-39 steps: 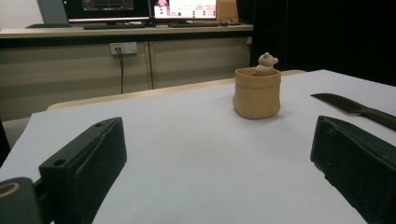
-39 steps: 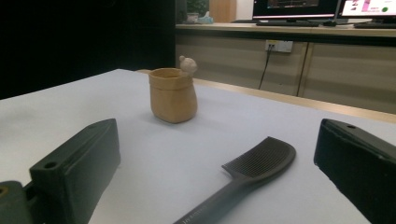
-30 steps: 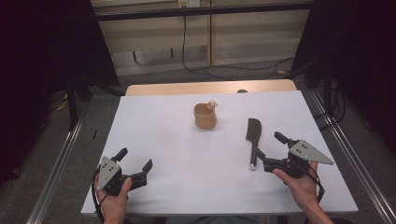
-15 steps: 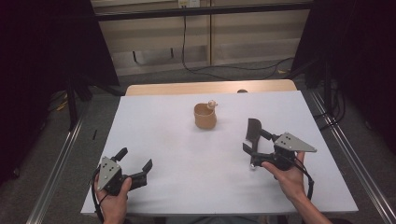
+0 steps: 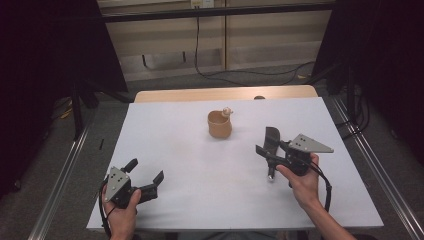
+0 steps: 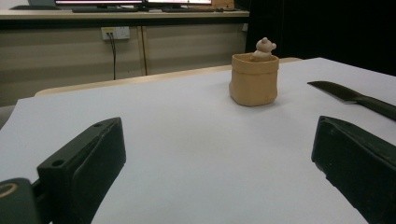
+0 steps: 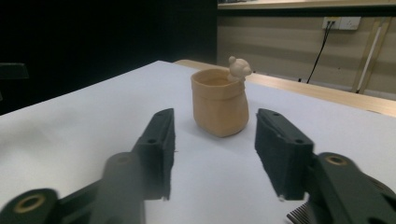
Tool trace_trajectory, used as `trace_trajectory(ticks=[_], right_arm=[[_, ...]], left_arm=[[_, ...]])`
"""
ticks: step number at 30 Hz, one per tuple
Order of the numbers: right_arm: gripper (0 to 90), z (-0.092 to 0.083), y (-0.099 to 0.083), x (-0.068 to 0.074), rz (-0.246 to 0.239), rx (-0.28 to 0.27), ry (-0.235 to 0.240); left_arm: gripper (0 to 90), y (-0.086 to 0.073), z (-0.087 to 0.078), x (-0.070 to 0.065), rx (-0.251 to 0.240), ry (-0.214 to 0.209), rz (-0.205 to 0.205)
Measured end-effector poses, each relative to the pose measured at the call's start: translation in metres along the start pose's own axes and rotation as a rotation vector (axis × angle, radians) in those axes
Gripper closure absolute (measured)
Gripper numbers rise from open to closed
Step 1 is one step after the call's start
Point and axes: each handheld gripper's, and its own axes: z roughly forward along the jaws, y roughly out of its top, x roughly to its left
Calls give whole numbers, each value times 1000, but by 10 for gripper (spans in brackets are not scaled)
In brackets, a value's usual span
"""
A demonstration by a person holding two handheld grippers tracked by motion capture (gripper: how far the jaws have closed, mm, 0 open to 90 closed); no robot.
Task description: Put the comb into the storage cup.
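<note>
A tan pot [image 5: 219, 125] with a small bear figure [image 5: 227, 111] on its rim stands mid-table. To its right a black knife [image 5: 272, 137] lies flat, blade pointing away from me. My right gripper [image 5: 270, 148] hovers over the knife's middle and points toward the pot [image 7: 219, 105]. Its jaws have just been closing. In the right gripper view they stand apart with nothing pressed between them [image 7: 215, 122]. My left gripper [image 5: 146, 170] rests at the front left, wide open and holding nothing [image 6: 210, 140]. In the left gripper view the pot [image 6: 253, 80] and the knife [image 6: 355, 95] lie ahead.
The white tabletop [image 5: 175, 140] ends in a wooden strip [image 5: 200, 95] at the far side. Metal rails [image 5: 62, 175] run along both sides of the table. A cable [image 5: 325, 185] trails from the right gripper.
My right gripper has moved left from beside the knife's handle to over the knife, and its jaws have narrowed. The knife, the pot and my left gripper have stayed put.
</note>
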Motion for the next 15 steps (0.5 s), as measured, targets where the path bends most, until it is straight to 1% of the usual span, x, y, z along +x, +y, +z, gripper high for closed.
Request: trace_trajectory(ticks=[1,2,3,4,5,6,8,9,10,11,12,15], right_arm=[[517,0,0,0,0,0,0],[578,2,0,-1,6,18,26],[632,2,0,-2,11,28,40],[683,2,-1,-2,13,42,63],[683,2,-1,-2,13,42,63],[775,2,-2,-1,4,74,79],[840,2,-2,-2,9,83,93],[840,2,-2,-2,9,83,93],[875,2,-1,-4,12,97,103],[875,2,-1,-4,12,97,103],[900,3,0,-5,8,132,112],[900,4,2,-5,22,178,115]], left_arm=[[31,0,0,0,0,0,0],[31,0,0,-1,2,-9,-9],[31,0,0,-1,3,-8,0],[31,0,0,-1,3,-8,0],[31,1,-1,-2,0,-8,2],[31,1,-1,-1,-4,-5,3],[31,0,-1,-1,0,-8,4],[31,0,0,-2,2,-9,3],[31,0,0,-2,2,-9,1],[31,0,0,-2,2,-9,1],[31,0,0,-2,2,-11,3],[31,0,0,-2,4,-13,0]])
